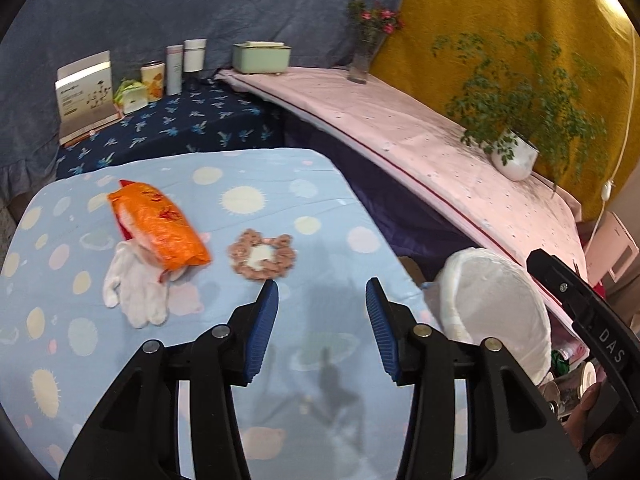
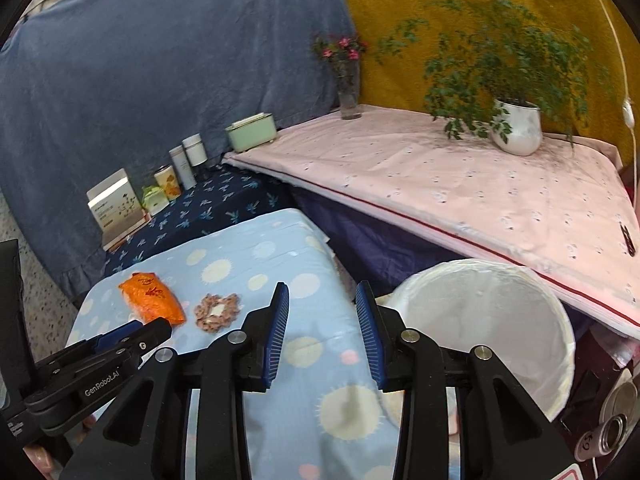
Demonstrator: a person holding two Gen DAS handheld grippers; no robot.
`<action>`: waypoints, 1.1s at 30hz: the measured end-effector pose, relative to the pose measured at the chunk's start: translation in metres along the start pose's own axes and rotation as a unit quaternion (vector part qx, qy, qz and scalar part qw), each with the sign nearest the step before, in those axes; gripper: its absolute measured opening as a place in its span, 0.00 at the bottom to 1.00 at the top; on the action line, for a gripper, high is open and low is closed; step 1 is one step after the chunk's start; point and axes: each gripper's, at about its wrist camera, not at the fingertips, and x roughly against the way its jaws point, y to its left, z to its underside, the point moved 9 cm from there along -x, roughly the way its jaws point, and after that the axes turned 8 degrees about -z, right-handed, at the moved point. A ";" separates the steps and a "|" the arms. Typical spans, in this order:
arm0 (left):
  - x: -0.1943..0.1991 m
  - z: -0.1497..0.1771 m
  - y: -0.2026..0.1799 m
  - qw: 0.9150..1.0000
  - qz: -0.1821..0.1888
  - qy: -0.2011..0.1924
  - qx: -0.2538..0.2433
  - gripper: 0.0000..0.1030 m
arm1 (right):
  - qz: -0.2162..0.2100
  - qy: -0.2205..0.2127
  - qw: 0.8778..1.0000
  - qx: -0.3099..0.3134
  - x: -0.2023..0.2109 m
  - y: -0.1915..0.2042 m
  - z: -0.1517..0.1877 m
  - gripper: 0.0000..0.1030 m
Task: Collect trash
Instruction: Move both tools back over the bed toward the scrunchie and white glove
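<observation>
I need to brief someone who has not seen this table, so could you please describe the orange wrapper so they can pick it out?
Start at the light blue tablecloth printed with pale suns. Toward its far left lies a white glove, and the orange wrapper rests partly across it. It is the only bright orange, crinkly packet there; the crocheted ring beside it is brown.

On my feed the bench (image 1: pixel 280 176) wears a pale blue cloth printed with cream suns, pastel dots and pink bears. The snack wrapper (image 1: pixel 160 226) is bright orange with red print; the glove (image 1: pixel 134 286) under it is white. Beside them I see a scrunchie (image 1: pixel 262 255), mauve-brown with a cream centre. The bin (image 2: pixel 476 336) has a white liner. Both grippers, left (image 1: pixel 322 304) and right (image 2: pixel 322 308), are black with ribbed blue pads. Behind, I make out a navy cloth (image 1: pixel 180 128) with light blue sprigs, a pink sheet (image 2: pixel 440 184) with a red stripe, a mint green box (image 1: pixel 262 57), a mustard yellow drape (image 1: pixel 500 0) and a slate blue drape (image 2: pixel 160 72).
</observation>
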 end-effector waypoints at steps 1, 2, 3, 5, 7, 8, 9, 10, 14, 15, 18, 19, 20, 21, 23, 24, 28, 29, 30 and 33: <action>-0.001 0.000 0.010 1.000 -0.005 0.000 0.006 0.44 | -0.003 0.004 1.000 0.004 -0.005 0.008 0.001 0.34; -0.003 0.000 0.017 1.000 -0.007 0.001 0.010 0.46 | -0.006 0.008 1.000 0.008 -0.009 0.014 0.002 0.34; -0.004 0.000 0.026 1.000 -0.012 0.001 0.015 0.47 | -0.009 0.011 1.000 0.012 -0.013 0.021 0.004 0.34; -0.006 0.000 0.044 1.000 -0.020 0.001 0.023 0.47 | -0.014 0.019 1.000 0.020 -0.023 0.035 0.006 0.35; -0.009 0.000 0.060 0.999 -0.027 0.003 0.031 0.47 | -0.018 0.026 0.999 0.028 -0.031 0.047 0.009 0.35; -0.010 0.001 0.068 0.999 -0.030 0.004 0.035 0.47 | -0.021 0.030 0.999 0.031 -0.036 0.053 0.011 0.35; -0.012 0.001 0.075 0.999 -0.033 0.005 0.039 0.47 | -0.024 0.034 0.999 0.033 -0.039 0.059 0.013 0.35; -0.014 0.002 0.083 0.998 -0.037 0.006 0.043 0.48 | -0.027 0.038 0.998 0.035 -0.045 0.066 0.015 0.35; -0.022 0.005 0.111 0.997 -0.049 0.013 0.057 0.48 | -0.036 0.054 0.997 0.045 -0.064 0.088 0.022 0.35; -0.024 0.005 0.117 0.997 -0.051 0.014 0.060 0.48 | -0.038 0.058 0.997 0.046 -0.069 0.092 0.024 0.35; -0.032 0.009 0.136 0.995 -0.062 0.021 0.069 0.48 | -0.044 0.070 0.995 0.047 -0.085 0.103 0.029 0.35; -0.035 0.010 0.141 0.995 -0.065 0.023 0.072 0.49 | -0.045 0.074 0.995 0.047 -0.090 0.107 0.031 0.35; -0.038 0.011 0.148 0.994 -0.068 0.025 0.077 0.50 | -0.046 0.077 0.995 0.048 -0.095 0.109 0.033 0.35; -0.040 0.012 0.153 0.994 -0.070 0.027 0.082 0.50 | -0.045 0.081 0.994 0.049 -0.101 0.112 0.035 0.35; -0.046 0.014 0.165 0.993 -0.075 0.031 0.089 0.53 | -0.047 0.089 0.994 0.048 -0.111 0.116 0.039 0.35; -0.049 0.015 0.171 0.992 -0.079 0.033 0.092 0.54 | -0.048 0.094 0.993 0.047 -0.117 0.118 0.041 0.35; -0.063 0.018 0.188 0.990 -0.085 0.043 0.101 0.56 | -0.047 0.109 0.992 0.045 -0.137 0.122 0.048 0.35; -0.067 0.018 0.192 0.990 -0.086 0.046 0.103 0.56 | -0.046 0.112 0.992 0.045 -0.142 0.122 0.050 0.35; -0.070 0.019 0.195 0.989 -0.089 0.048 0.104 0.56 | -0.044 0.116 0.991 0.045 -0.148 0.123 0.052 0.35; -0.082 0.020 0.204 0.988 -0.095 0.054 0.106 0.56 | -0.039 0.126 0.990 0.045 -0.164 0.122 0.056 0.35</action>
